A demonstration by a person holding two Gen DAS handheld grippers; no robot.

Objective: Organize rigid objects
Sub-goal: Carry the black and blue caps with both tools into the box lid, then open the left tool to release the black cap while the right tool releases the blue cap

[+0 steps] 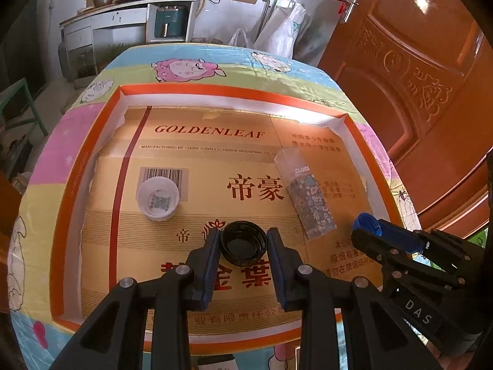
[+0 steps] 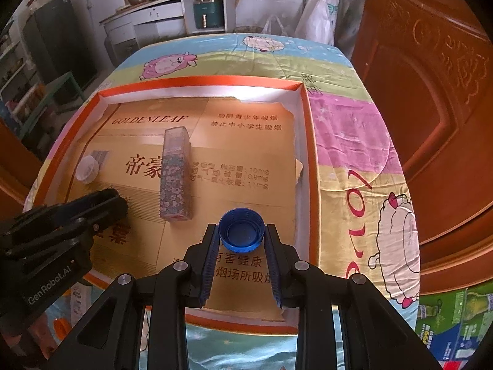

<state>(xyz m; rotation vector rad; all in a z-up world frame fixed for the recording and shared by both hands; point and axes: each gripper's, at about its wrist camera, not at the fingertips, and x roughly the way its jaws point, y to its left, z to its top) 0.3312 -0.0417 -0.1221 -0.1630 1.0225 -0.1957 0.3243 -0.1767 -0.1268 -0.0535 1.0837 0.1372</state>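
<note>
Inside the orange-rimmed tray (image 1: 92, 166), which sits on a worktop covered by a cartoon-sheep cloth (image 1: 185, 67), a flattened yellow carton (image 1: 215, 160) lines the floor. The left tool (image 1: 243, 240) is narrowed onto a black cap (image 1: 243, 243), its open side up, gripped between the blue pads low over the carton at about 6 o'clock in the left wrist view. The right tool (image 2: 242, 231) is likewise clamped on a blue cap (image 2: 242, 231), hollow side up, near the tray's 5 o'clock corner; from the left wrist view that same cap shows at 4 o'clock. A white cap (image 1: 157, 199) lies open side up on the carton's barcode at 9 o'clock, well apart from both tools. A floral-patterned clear-topped tube (image 1: 305, 191) lies flat between the two tools, toward 2 o'clock.
</note>
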